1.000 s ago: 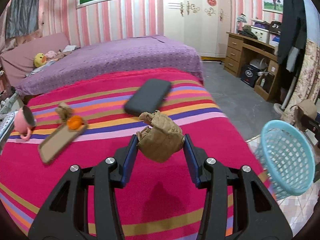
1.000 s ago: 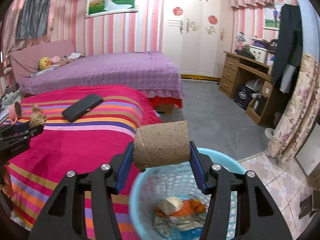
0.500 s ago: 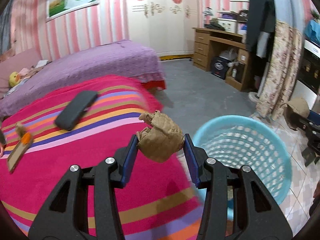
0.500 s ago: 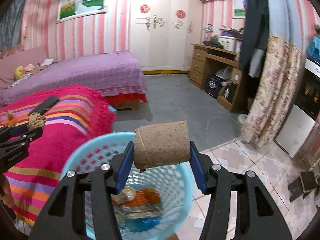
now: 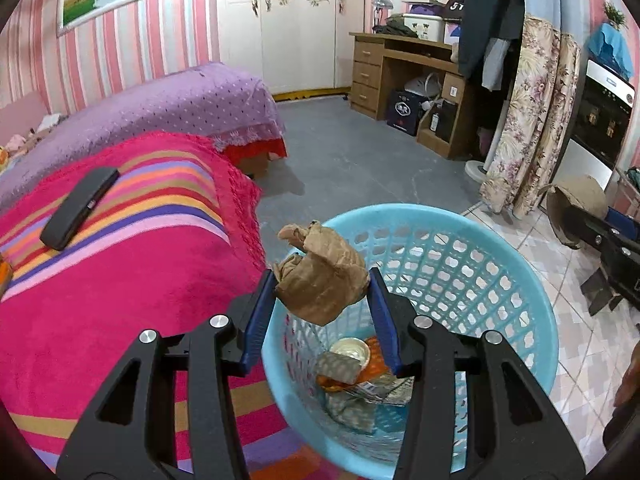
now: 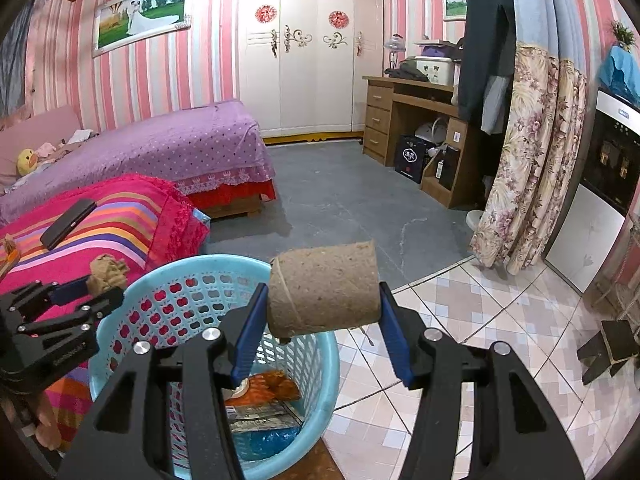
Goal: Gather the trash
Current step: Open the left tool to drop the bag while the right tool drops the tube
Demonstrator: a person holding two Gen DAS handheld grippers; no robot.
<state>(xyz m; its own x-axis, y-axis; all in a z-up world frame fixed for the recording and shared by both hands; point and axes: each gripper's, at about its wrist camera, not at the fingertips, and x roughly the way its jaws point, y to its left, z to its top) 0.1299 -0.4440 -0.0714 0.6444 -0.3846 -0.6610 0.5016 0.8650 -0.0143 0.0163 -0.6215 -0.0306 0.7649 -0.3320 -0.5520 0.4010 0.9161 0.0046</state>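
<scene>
The left gripper (image 5: pixel 322 288) is pinching a crumpled paper wad (image 5: pixel 320 280) between its fingers, hanging over the near-left rim of the blue basket (image 5: pixel 532 312), with the opening directly below and slightly right. The right gripper (image 6: pixel 320 312) is clamping a cardboard roll (image 6: pixel 324 288), its long axis lying crosswise between the fingers, and is sitting over the basket's far-right rim rather than its middle. The left load looks nearer a clean drop; the roll probably needs shifting left first.
</scene>
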